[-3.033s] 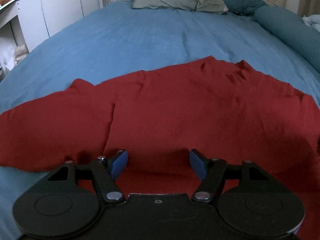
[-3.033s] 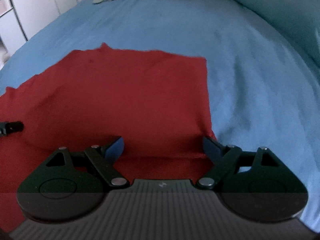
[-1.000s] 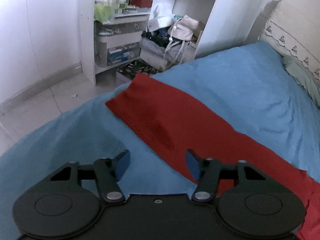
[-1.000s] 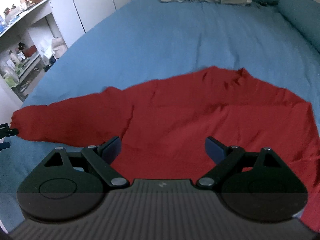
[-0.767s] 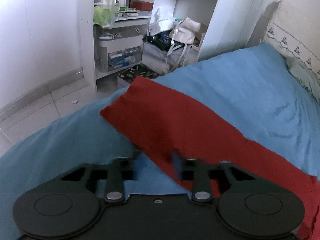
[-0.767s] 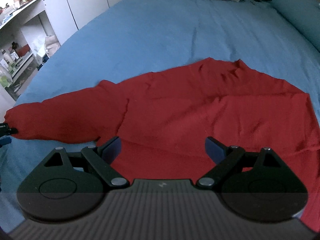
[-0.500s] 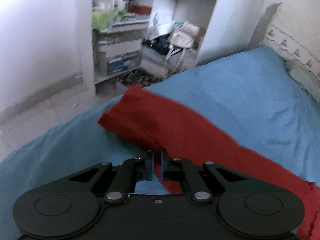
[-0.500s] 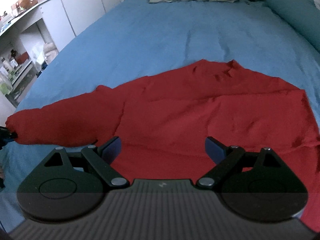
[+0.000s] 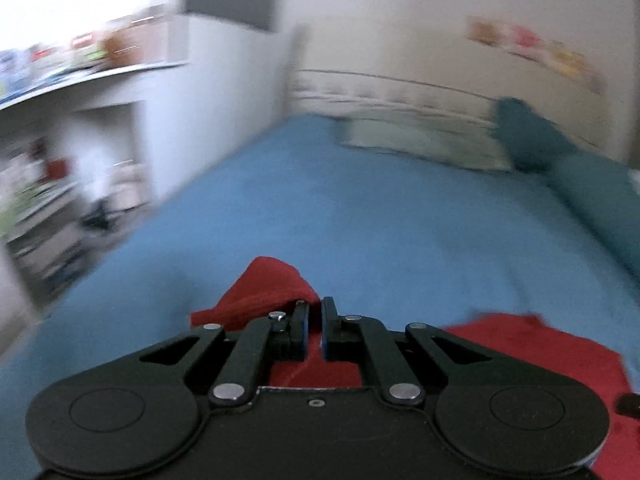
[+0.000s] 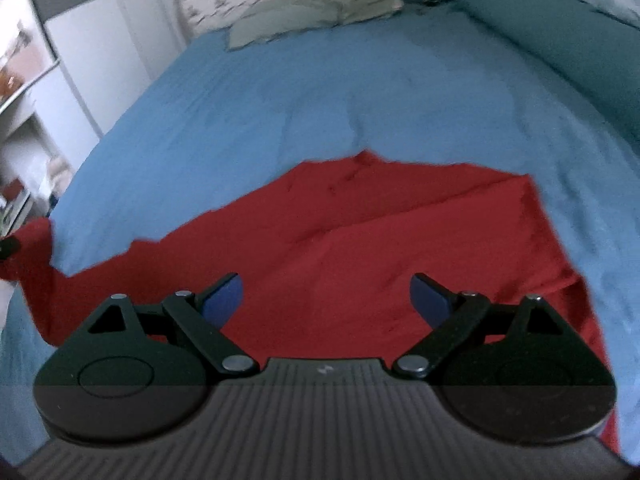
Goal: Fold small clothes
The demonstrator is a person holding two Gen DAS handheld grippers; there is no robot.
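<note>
Now left tongs (image 9: 314, 330) pinching red shirt (image 10: 360, 248) sleeve edge, right tongs (image 10: 326, 300) spread

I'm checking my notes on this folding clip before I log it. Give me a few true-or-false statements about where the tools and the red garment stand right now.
1. The left tool is shut on the sleeve of the red garment. True.
2. The right tool is clamped on the garment's hem. False: its jaws stand wide open, with nothing between them.
3. The garment lies on a blue bedspread. True.
4. The garment is already folded into a small square. False: its body is still spread out on the bed.
5. The pale green pillow lies on top of the garment. False: it sits at the head of the bed, well apart from the garment.
</note>
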